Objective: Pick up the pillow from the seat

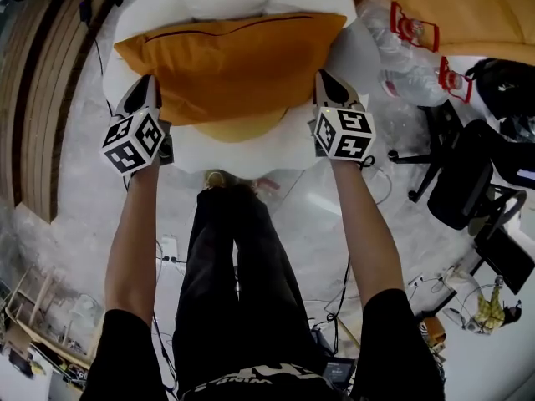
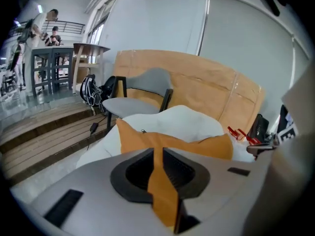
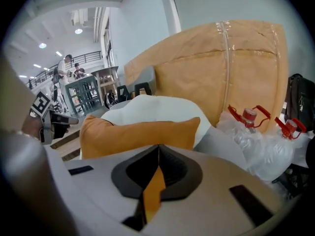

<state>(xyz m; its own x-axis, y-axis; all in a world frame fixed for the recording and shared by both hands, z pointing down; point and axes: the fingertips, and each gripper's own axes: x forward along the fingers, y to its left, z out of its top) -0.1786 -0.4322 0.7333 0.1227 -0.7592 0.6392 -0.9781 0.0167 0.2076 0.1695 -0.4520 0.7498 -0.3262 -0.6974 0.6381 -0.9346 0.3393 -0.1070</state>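
An orange pillow (image 1: pixel 234 65) is held flat over the white cushioned seat (image 1: pixel 355 57), near side toward me. My left gripper (image 1: pixel 148 86) is shut on the pillow's near left corner, and my right gripper (image 1: pixel 328 82) is shut on its near right corner. In the left gripper view a fold of orange fabric runs between the closed jaws of the left gripper (image 2: pixel 158 156), with the pillow (image 2: pixel 197 144) stretching beyond. The right gripper view shows the same pinch at the right gripper (image 3: pixel 157 156), and the pillow (image 3: pixel 138 132) spreads ahead of it. A paler yellow cushion (image 1: pixel 238 128) lies under the pillow.
Plastic-wrapped water bottles with red caps (image 1: pixel 414 36) lie right of the seat. A black office chair (image 1: pixel 464 178) stands further right. Wooden steps (image 1: pixel 33 98) run along the left. A tall paper-wrapped panel (image 3: pixel 221 68) stands behind the seat. My legs (image 1: pixel 238 274) are below.
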